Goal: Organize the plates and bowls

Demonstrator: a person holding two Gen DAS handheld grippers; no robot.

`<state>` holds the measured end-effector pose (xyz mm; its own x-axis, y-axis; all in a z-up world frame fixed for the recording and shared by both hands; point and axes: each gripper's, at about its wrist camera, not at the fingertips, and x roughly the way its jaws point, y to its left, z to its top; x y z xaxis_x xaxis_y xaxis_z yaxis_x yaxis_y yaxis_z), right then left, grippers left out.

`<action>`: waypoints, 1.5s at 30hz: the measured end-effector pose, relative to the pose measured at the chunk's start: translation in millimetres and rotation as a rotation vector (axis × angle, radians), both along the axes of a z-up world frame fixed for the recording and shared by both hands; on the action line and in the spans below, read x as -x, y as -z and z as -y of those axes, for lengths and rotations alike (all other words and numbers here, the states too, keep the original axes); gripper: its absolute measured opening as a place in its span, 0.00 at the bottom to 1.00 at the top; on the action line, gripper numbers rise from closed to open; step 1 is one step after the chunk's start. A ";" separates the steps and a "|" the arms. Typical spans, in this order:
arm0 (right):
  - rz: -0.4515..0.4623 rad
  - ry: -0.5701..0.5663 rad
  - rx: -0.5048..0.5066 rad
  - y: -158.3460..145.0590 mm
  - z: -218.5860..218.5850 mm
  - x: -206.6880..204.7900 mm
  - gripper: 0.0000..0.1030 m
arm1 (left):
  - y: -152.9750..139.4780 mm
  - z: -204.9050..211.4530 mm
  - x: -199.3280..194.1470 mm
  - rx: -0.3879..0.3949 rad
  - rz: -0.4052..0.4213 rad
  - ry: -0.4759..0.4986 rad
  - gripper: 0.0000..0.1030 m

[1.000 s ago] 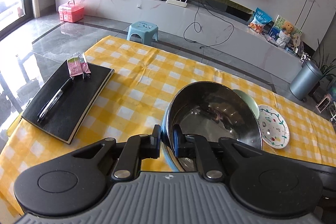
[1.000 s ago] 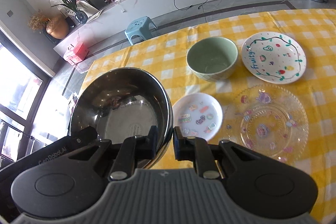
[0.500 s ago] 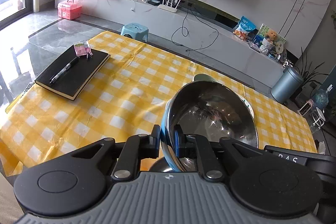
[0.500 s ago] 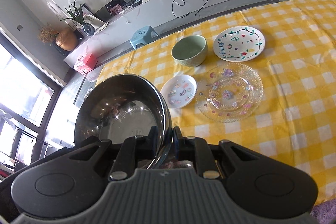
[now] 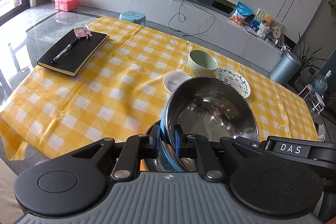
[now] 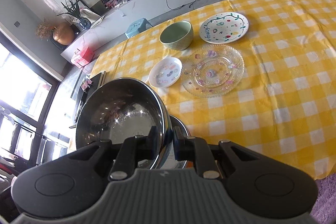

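Both grippers hold one large steel bowl (image 5: 212, 110) by its rim, lifted above the near table edge. My left gripper (image 5: 167, 143) is shut on its left rim; my right gripper (image 6: 165, 141) is shut on its right rim, where the bowl (image 6: 119, 112) fills the left of the view. A second steel bowl (image 6: 178, 125) sits below it. On the yellow checked cloth stand a green bowl (image 6: 176, 35), a small white plate (image 6: 165, 72), a clear glass plate (image 6: 214, 71) and a white patterned plate (image 6: 224, 27). The green bowl (image 5: 202, 62) shows in the left view too.
A black notebook (image 5: 73, 51) with a pen (image 5: 65, 50) lies at the table's far left. A blue stool (image 5: 132, 16) stands beyond the table. A grey bin (image 5: 284, 68) is at the right. A purple rug (image 6: 323, 198) lies below the near edge.
Both grippers have risen and drawn back toward the near table edge with the steel bowl. More of the table and the second steel bowl beneath have come into view.
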<state>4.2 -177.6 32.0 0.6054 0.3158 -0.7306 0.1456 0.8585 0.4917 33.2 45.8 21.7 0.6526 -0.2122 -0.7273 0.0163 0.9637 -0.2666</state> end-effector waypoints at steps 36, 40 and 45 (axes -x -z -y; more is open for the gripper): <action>-0.105 -0.017 0.060 39.8 -12.4 -14.4 0.13 | 51.7 -8.6 -10.9 0.002 -0.142 -0.017 0.18; -0.101 -0.016 0.052 38.6 -11.3 -14.6 0.16 | 51.0 -9.5 -11.1 0.010 -0.147 -0.017 0.18; -0.069 -0.020 0.060 31.7 -11.9 -11.7 0.28 | 44.5 -13.1 -10.4 0.029 -0.142 -0.010 0.31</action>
<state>15.9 -165.7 0.3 0.5466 0.2822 -0.7884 0.1598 0.8891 0.4290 43.6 59.0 -22.8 0.5456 -0.2281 -0.8064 -0.0334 0.9556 -0.2929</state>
